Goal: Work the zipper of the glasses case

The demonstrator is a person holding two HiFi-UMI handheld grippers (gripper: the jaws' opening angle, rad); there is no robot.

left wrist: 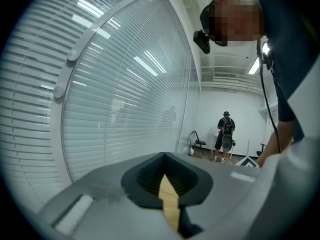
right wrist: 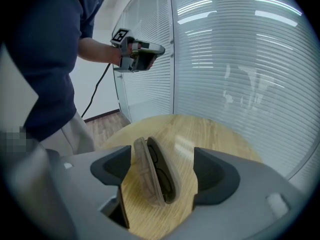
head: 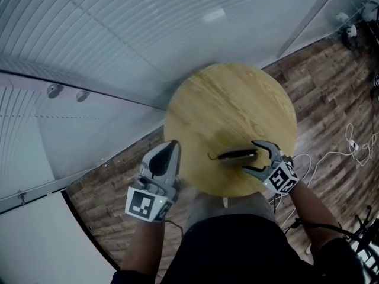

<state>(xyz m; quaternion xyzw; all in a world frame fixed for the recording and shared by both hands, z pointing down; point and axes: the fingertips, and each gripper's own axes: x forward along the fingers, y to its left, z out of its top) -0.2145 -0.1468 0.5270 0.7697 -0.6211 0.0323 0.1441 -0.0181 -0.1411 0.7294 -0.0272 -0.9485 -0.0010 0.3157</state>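
Head view first: the glasses case (head: 237, 154) is lying on the round wooden table (head: 225, 99), close to the near edge. The right gripper (head: 259, 157) is hanging at its right end with jaws spread wide. The left gripper (head: 172, 145) is waiting off the table's left edge.

Left gripper view: the jaws are sitting pressed together, nothing between them.

Right gripper view: the case is standing between the parted jaws, touching neither pad, and its seam is gaping with something dark inside.

It looks light and semi-stiff, likely to skate on that smooth wood. I'd say one gripper should be pinning the shell across its middle while the other pinches the small zipper pull.
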